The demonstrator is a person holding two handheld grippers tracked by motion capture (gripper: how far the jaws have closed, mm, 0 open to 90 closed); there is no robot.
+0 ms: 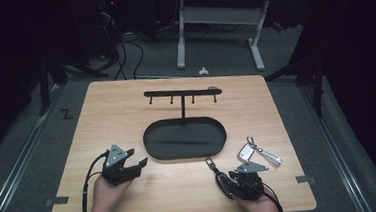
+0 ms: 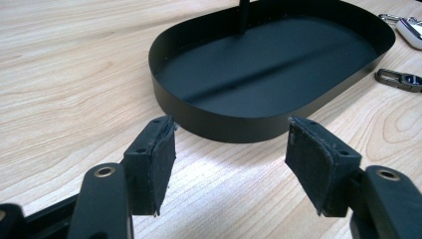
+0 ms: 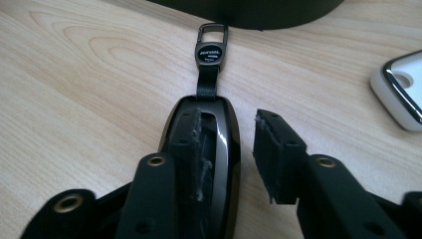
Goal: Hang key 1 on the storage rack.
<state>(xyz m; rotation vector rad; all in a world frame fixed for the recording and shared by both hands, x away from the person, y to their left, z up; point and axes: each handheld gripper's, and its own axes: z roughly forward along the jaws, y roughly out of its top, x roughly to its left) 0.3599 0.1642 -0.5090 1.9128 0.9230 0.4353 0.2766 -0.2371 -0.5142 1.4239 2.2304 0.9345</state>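
The glossy black oval key fob [image 3: 219, 149] with a strap and metal clasp is lying on the pale wood-grain table [image 1: 126, 105], just before the matte black oval tray [image 1: 185, 139]. The right gripper [image 3: 226, 149] is straddling it, jaws loose, not clamped; the left gripper [image 2: 231, 149] is gaping empty beside the tray's rim.

Black key fob [image 3: 221, 144]: glossy, elongated oval body, lying flat on the wooden tabletop [image 1: 126, 110]. A short black strap with a round badge and a rectangular metal clip [image 3: 213, 33] extends from 1 end toward the nearby black oval tray [image 1: 150, 136].
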